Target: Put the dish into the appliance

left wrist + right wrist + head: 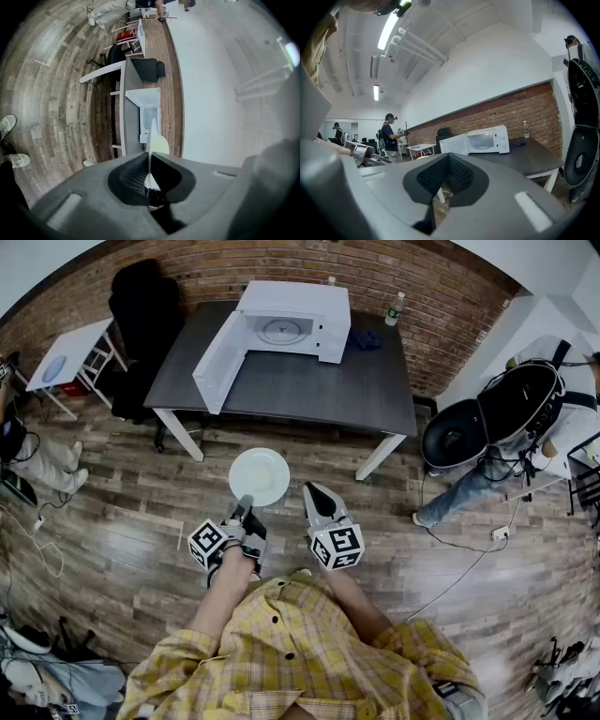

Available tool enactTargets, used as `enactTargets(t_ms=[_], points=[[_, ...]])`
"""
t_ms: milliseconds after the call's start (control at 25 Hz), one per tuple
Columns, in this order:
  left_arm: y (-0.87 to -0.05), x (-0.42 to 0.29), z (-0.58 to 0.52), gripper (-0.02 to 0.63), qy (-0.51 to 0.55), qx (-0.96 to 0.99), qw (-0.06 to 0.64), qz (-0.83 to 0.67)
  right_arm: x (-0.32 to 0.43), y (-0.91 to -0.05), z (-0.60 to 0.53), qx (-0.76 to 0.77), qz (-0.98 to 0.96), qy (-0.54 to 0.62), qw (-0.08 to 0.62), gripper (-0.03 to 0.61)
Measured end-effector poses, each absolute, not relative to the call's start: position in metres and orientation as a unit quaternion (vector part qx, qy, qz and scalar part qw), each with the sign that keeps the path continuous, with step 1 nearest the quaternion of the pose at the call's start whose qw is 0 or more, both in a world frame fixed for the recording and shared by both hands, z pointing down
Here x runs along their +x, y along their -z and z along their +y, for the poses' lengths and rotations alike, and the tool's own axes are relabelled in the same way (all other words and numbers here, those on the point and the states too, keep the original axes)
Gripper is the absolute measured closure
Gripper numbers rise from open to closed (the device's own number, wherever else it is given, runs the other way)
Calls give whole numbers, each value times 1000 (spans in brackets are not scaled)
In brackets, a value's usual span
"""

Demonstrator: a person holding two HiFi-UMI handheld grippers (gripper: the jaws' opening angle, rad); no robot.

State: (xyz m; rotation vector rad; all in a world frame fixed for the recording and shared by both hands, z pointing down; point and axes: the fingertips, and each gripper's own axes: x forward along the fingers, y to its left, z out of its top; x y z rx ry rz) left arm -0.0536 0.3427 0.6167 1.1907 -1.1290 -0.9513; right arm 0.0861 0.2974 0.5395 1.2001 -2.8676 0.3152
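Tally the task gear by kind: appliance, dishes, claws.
Microwave: 1
Plate: 1
Claws: 2, left claw gripping the plate's edge, right claw shut and empty
Total: 4

One left gripper (245, 505), one right gripper (310, 489), one plate (260, 474) between the left's jaws; ahead, one microwave (292, 322), one table (309, 385), one bottle (395, 308)

The head view looks steeply down at the microwave (289, 322) on the surface (309, 381) ahead. Both gripper views face it from afar, the left one rolled sideways.
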Motion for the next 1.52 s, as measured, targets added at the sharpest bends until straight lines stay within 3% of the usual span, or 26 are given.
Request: enactTargets(t_ms=[960, 1520], points=[[-637, -5, 292, 603, 420, 487, 583, -497, 130, -550, 248, 353, -932, -82, 24, 572], [-643, -58, 160, 603, 416, 497, 590, -481, 82, -559, 125, 376, -921, -94, 34, 572]])
